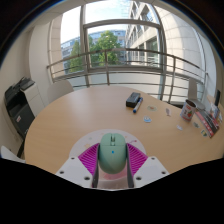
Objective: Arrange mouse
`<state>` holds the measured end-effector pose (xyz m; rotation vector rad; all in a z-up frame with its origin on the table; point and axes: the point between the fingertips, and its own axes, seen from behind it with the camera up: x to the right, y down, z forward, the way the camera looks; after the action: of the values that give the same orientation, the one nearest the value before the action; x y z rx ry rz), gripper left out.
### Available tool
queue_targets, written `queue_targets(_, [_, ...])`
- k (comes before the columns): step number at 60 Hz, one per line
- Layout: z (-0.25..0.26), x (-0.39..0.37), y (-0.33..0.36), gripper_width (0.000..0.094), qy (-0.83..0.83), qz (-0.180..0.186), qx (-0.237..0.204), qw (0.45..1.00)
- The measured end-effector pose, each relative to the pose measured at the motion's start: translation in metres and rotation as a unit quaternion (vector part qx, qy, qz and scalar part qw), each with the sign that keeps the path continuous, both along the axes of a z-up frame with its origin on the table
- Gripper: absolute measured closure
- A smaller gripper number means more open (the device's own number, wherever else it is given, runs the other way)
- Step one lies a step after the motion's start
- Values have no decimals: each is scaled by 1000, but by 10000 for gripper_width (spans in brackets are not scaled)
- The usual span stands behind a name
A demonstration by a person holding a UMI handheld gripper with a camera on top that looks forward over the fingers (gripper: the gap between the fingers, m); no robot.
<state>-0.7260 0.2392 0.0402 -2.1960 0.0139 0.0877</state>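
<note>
Jaws [112, 158] apparently clenched on green mouse [112, 150]; mouse between pink pads [89, 157]; on wooden table [70, 115]

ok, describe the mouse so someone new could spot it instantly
Start at the big round wooden table by the window. At its near edge the gripper has the mouse between its fingers. It is pale green and rounded; the dark box sits far across the table.

Gripper [112, 160]: fingers closed against both sides of a pale green mouse [112, 150], pink pads touching it. Beyond: round wooden table [90, 115]; small black object [134, 100] far ahead; cluttered items ahead-right; windows behind.
</note>
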Motion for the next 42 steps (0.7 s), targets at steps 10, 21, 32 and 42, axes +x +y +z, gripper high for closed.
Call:
queue_targets(10, [-50,-16,-5,420,-13,14,-41,999])
queue_targets(21, [-5,-8,-21,79,-41,-2,-22,999])
queue_targets(32, [65,-6,-69,80,-64,-16,-2,998])
queue_targets(42, [110,-11,-123,84,-62,-20,11,998])
